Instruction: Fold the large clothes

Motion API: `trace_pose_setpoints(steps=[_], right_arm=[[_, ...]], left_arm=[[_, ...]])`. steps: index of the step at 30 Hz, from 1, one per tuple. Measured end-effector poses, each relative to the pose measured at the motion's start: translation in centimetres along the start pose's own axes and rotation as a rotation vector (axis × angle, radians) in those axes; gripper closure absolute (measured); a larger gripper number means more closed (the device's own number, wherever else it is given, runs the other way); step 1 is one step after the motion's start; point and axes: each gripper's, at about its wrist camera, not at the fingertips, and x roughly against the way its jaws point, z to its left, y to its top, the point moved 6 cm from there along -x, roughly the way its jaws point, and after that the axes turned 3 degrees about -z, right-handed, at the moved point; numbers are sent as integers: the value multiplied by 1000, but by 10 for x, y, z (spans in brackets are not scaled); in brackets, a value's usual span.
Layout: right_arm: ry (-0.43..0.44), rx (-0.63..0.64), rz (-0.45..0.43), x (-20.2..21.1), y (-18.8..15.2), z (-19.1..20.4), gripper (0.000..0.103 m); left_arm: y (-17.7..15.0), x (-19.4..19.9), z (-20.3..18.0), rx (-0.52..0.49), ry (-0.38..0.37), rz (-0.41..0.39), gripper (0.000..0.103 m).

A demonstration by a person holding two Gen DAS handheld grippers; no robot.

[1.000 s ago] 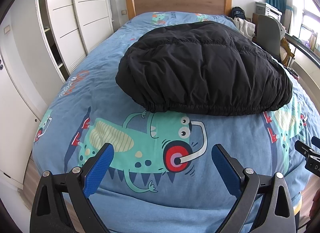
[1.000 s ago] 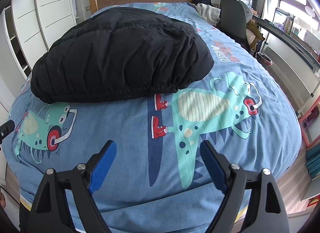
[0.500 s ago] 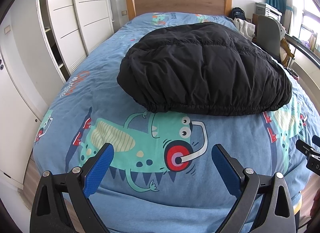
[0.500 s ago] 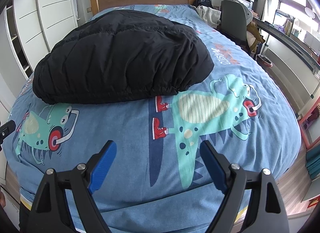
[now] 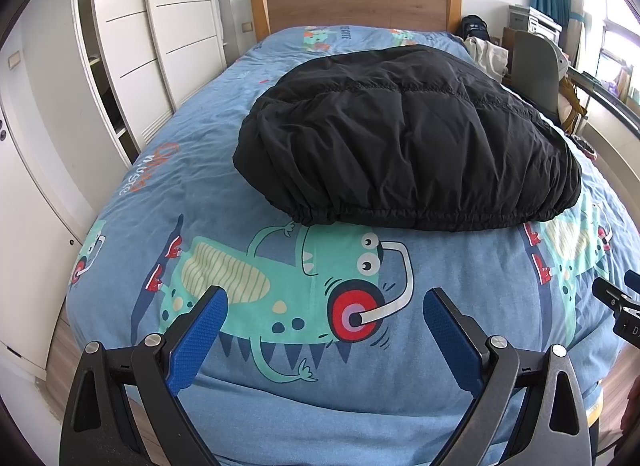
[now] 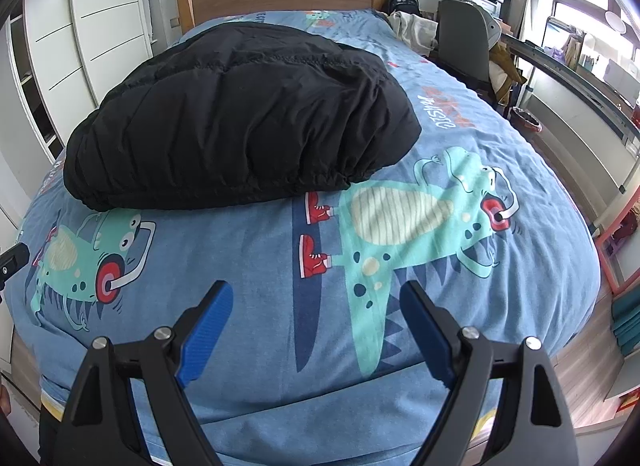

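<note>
- A black quilted puffer jacket (image 5: 408, 137) with a gathered elastic hem lies in a rounded heap on the bed, about midway along it; the hem faces the foot edge.
- In the left wrist view the jacket reaches close to the bed's right edge; in the right wrist view (image 6: 240, 121) it sits nearer the left edge, so which side it favours cannot be told.
- It rests on a blue duvet cover (image 5: 248, 406) printed with green cartoon monsters wearing red headphones and red shoes; one monster print lies between the hem and the foot edge.
- The left gripper (image 5: 326, 302), black-framed with blue ribbed pads, hangs over the foot edge of the bed, angled down at the monster print, well short of the hem. Its jaws stand spread wide with nothing between them.
- The right gripper (image 6: 316, 296), of the same build, is poised over the foot edge further to the right, angled down likewise, jaws wide apart and empty, clear of the jacket.
- Each gripper shows as a black tip at the margin of the other's view.
- A wooden headboard (image 5: 356, 5) closes the far end of the bed.
- White wardrobe doors (image 5: 160, 25) line the bed's left side.
- A grey chair (image 6: 464, 37) stands by the far right edge, near a desk under the window.
</note>
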Motion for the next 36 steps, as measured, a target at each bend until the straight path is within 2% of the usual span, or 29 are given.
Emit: trace_pose_setpoints(steps=[36], right_arm=[[-2,-9,2,6,-5,-4,18]], left_arm=[[-3,10,-1,-18,-7,-12,6]])
